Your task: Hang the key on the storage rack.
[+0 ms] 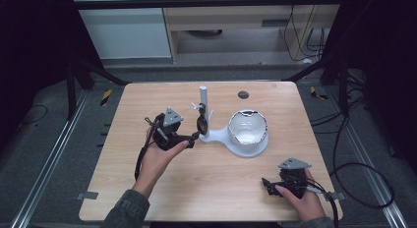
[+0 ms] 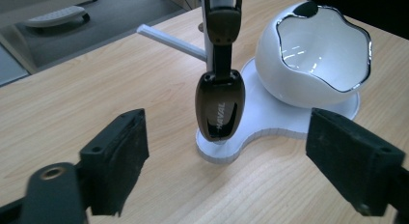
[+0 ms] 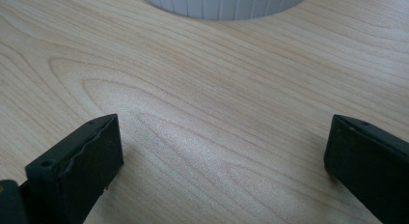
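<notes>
A white stand sits mid-table, with an upright post and an egg-shaped white bowl with a wavy rim. From a peg on the post hangs a dark glossy oval piece on a strap, marked "NAVAL". My left gripper is open just left of it, and the piece hangs centred a short way beyond the wide-apart jaws. Near the front right edge my right gripper rests low over bare wood, open, with the stand's ribbed base rim farther ahead.
A black round grommet sits in the wooden table behind the stand. A thin white peg sticks out sideways from the post. Cables trail over the floor at the right; a cabinet stands behind the table.
</notes>
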Demonstrator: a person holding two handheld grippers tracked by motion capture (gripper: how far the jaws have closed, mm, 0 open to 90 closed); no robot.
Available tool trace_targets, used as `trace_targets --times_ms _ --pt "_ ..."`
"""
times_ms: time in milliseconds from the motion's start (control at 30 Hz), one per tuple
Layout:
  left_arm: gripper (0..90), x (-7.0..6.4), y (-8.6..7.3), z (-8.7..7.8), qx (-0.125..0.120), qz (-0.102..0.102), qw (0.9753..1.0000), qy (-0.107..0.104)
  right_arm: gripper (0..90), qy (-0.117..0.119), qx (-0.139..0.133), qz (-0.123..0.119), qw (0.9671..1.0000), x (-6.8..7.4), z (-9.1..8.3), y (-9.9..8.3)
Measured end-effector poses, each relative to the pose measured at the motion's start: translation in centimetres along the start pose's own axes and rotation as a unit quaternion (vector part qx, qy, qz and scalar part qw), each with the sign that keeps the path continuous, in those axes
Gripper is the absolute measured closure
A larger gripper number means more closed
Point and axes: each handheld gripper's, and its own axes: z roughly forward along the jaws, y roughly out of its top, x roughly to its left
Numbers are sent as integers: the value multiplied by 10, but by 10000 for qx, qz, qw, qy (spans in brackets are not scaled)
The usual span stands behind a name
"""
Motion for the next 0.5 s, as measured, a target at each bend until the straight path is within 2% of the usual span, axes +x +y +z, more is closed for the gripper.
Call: trace_targets --times_ms 200,500 --pt "93 3 -11 -1 -8 1 9998 -181 4 -1 -1 -4 10000 0 0 0" --pt "85 7 -32 -2 77 -76 9993 -350 4 -1 0 -3 10000 0 0 0"
